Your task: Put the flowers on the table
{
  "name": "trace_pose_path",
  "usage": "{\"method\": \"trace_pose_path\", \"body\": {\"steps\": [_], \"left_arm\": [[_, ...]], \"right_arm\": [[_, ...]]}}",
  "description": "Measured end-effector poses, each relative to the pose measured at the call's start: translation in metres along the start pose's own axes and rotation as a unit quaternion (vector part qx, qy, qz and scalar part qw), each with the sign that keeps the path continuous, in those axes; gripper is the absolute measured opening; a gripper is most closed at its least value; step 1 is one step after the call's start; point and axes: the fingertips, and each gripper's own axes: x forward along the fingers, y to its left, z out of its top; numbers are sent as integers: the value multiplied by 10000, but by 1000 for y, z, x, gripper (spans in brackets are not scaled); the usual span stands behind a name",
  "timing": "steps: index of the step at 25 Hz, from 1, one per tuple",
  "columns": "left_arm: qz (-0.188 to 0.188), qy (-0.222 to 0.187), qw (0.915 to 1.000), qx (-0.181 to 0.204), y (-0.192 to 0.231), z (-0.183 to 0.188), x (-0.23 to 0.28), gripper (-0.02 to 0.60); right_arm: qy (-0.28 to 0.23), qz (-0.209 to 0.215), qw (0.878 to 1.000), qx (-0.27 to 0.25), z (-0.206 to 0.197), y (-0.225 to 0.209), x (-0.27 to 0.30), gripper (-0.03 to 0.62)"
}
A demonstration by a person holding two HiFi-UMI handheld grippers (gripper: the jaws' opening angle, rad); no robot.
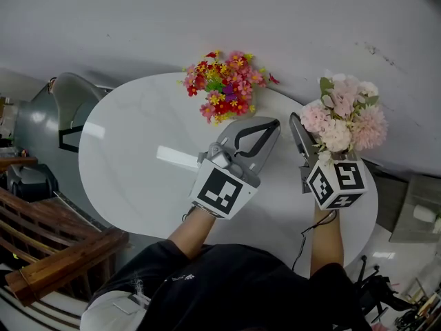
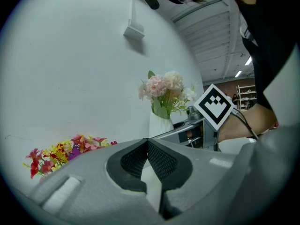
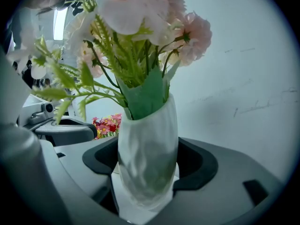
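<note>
**Vase in the grip at the right end of the table, release not yet safe**

The right gripper [image 3: 149, 165] is clamped on the vase [image 3: 146, 125]. Its two dark pads press on the white body from both sides, low down, and the jaws stand wide because the vase is wide. The vase is upright. The pink flowers [image 1: 344, 119] rise from it and spread above the gripper. Under the vase I see only white, so I cannot tell if its foot touches the table [image 1: 138, 157] or hangs just over it. The place is the right end of the table, near the far edge.

The left gripper [image 2: 147, 142] has its jaws together at the tips, with nothing between them. It is above the middle of the table, just beside the right gripper. A colourful bunch [image 1: 224, 85] lies at the far edge, well apart from the vase.

I think the main danger is an early release. If the jaws open while the foot is in the air or not flat, the vase may drop or rock. The bouquet looks heavy at the top and the body looks smooth, so a small tilt could bring it over. The vase is also close to the edge at this end, and a push outward when the gripper draws back could send it off. The left gripper is close and could knock the vase if it swings to the right.
</note>
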Motion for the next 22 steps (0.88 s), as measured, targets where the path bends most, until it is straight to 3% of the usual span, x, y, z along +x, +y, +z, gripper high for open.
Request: {"method": "trace_pose_path", "body": {"steps": [22], "left_arm": [[31, 87, 10000, 21, -7, 3, -2, -2]], "right_arm": [[76, -38, 10000, -49, -7, -8, 2, 364]]}}
